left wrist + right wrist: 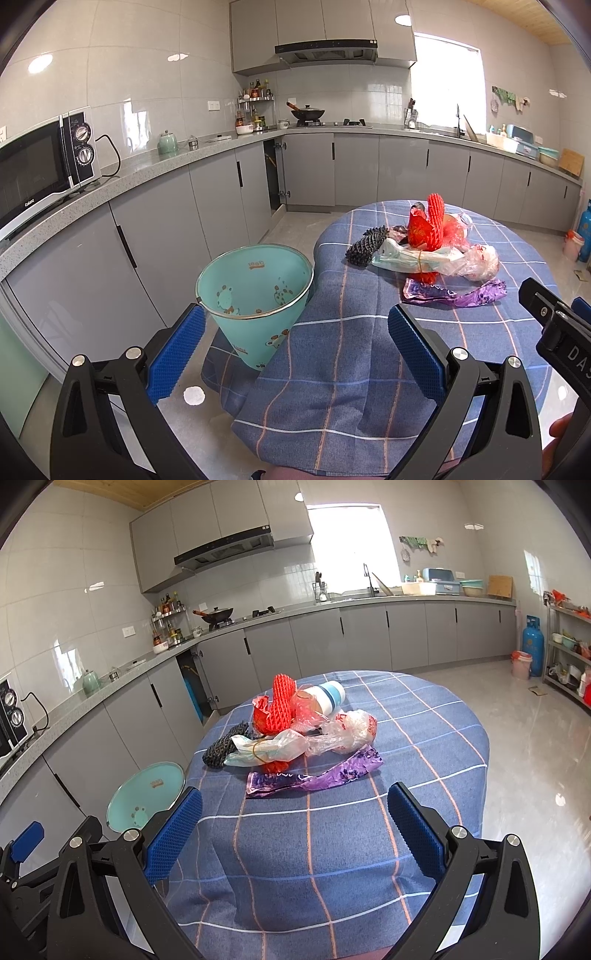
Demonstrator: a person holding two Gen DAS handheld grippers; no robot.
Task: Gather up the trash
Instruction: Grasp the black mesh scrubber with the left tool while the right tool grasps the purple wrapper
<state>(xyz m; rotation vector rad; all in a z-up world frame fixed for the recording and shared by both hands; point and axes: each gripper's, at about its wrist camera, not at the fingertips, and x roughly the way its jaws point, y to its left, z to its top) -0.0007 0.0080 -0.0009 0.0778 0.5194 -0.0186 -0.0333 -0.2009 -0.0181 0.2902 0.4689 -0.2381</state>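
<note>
The trash pile point(295, 731) sits in the middle of the tabletop point(332, 830), and the purple wrapper point(314, 775) is closest. It lies sideways, straight ahead of the right gripper point(295, 830), so I think that one is nearer. The left gripper point(295, 350) points more at the green bin point(255, 295), down on the left beside the tabletop. Both grippers are spread wide and hold nothing. Only the right view shows the blue and white cup point(328, 698) behind the pile.
</note>
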